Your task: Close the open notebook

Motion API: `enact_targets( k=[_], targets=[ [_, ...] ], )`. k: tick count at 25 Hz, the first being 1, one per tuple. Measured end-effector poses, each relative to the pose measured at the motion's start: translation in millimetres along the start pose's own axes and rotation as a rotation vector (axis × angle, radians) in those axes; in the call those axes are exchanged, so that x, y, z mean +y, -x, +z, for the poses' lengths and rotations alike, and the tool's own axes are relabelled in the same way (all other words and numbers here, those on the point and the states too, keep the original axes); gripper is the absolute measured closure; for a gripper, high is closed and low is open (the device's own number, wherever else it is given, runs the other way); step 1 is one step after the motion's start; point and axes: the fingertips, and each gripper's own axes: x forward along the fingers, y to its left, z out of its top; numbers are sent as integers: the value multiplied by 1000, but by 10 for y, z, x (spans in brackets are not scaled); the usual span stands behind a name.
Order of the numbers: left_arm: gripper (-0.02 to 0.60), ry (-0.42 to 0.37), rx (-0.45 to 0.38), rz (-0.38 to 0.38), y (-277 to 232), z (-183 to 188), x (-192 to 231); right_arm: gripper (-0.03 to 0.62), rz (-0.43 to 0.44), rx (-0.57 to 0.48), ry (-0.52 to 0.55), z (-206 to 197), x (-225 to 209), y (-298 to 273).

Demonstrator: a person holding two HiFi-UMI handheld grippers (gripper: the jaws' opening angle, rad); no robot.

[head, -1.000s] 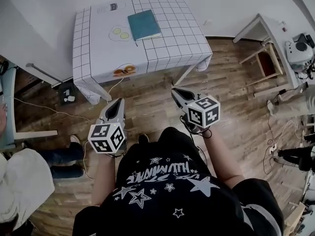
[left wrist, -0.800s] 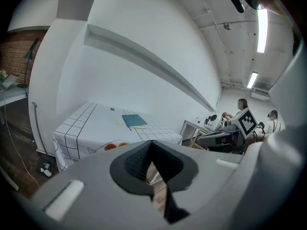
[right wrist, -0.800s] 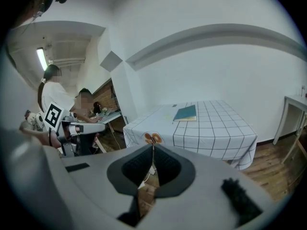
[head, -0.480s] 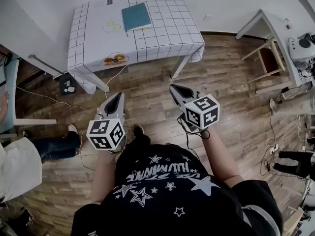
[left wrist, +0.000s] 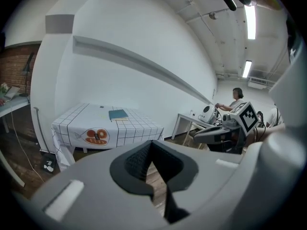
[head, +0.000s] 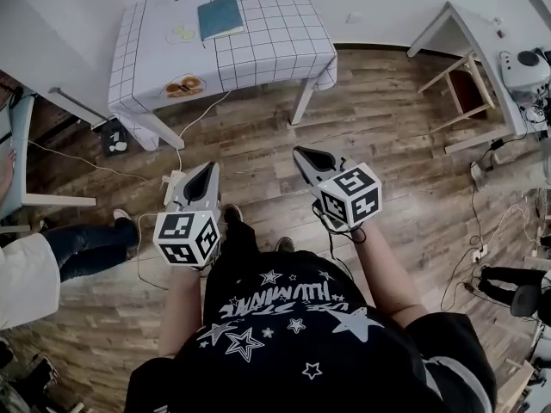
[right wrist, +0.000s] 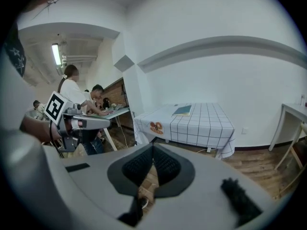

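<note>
A teal notebook (head: 219, 15) lies shut on the white grid-patterned tablecloth of a table (head: 258, 58) at the top of the head view, far ahead of me. It also shows as a small teal book (left wrist: 118, 114) in the left gripper view and as the same notebook (right wrist: 183, 110) in the right gripper view. My left gripper (head: 207, 169) and right gripper (head: 303, 154) hang over the wooden floor, well short of the table. Both are shut with nothing between the jaws, as the left gripper (left wrist: 151, 145) and right gripper (right wrist: 153, 150) show in their own views.
A white desk with a white appliance (head: 525, 67) stands at the right, with a wooden stool (head: 461, 93) under it. A power strip (head: 172, 188) and cables lie on the floor. A seated person (head: 52, 256) is at the left, by another table (head: 17, 144).
In the head view the table and notebook have slid up and left and grown smaller, so I stand farther from them. Both grippers keep their place and stay shut.
</note>
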Motion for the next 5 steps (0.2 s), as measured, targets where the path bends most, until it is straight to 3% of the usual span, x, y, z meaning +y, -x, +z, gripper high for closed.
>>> enact_targets(
  k=[5],
  targets=[
    [572,-1,-2,-5,63,-80,-319,579,3,6,14,-131,-6,307]
  ],
)
